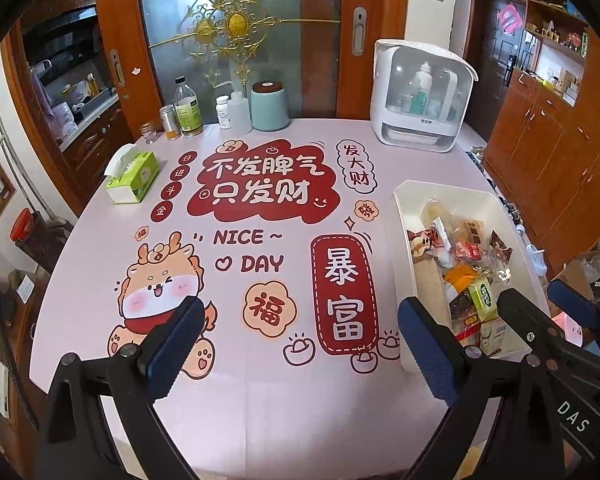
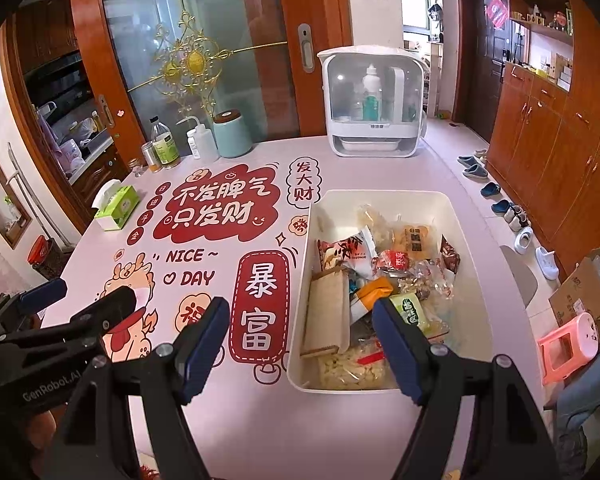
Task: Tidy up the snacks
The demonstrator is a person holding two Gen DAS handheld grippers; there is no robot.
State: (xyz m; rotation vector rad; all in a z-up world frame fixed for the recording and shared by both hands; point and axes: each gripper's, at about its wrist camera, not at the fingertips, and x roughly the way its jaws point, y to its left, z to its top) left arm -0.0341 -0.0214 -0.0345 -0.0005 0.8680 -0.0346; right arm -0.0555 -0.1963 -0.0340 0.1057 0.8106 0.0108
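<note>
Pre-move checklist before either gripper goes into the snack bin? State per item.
1. Left gripper open and empty: ok.
2. Right gripper open and empty: ok.
3. Bin flat on the table, upright: ok.
4. Snacks all inside the bin, none spilled: ok.
5. Top pick exposed: green packet and orange packet lie on top: ok.
6. Sorting destination in view: not ok, no second container visible.

White bin [image 2: 468, 256] of snacks [image 2: 384, 276] — right gripper [image 2: 300, 344] agape.
</note>
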